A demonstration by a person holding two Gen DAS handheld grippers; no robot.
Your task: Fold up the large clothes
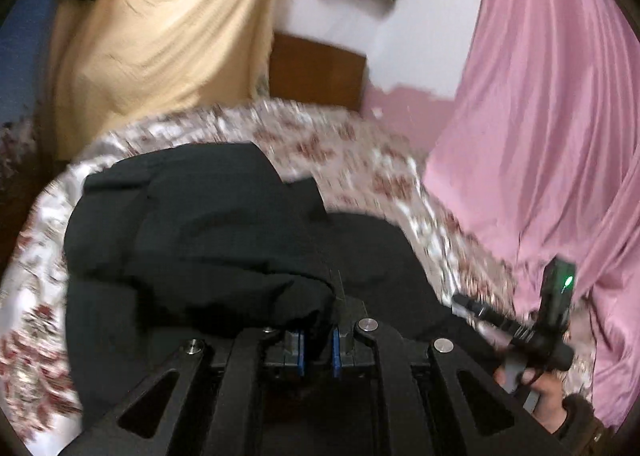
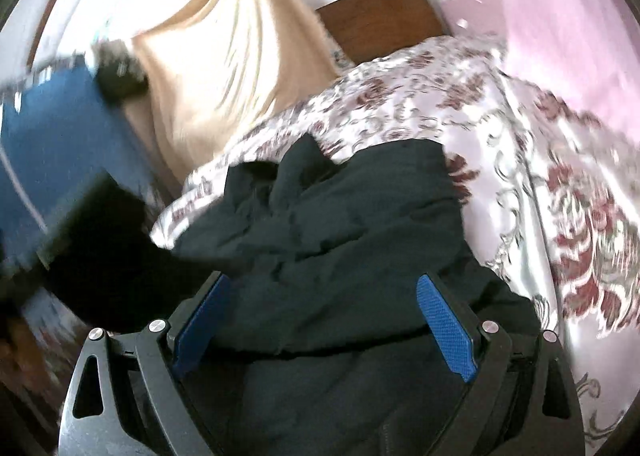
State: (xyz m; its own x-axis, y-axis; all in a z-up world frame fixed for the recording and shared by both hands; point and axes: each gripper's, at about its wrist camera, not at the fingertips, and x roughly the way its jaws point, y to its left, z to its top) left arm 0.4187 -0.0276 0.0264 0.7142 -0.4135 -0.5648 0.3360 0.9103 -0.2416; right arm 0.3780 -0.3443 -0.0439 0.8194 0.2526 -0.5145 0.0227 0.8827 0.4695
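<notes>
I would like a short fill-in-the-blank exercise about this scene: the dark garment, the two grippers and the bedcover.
1. The dark garment lies on a bedcover with a ____ pattern.
2. The left gripper is ____ on the garment.
3. The right gripper is ____, its blue pads wide apart above the garment.
4. The curtain beside the bed is ____.

Missing words: floral; shut; open; pink

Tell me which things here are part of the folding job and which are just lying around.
Part of the job:
black garment
left gripper, shut on it
right gripper, open above it
flowered bedspread

Just around:
pink curtain
tan cloth
wooden headboard
</notes>
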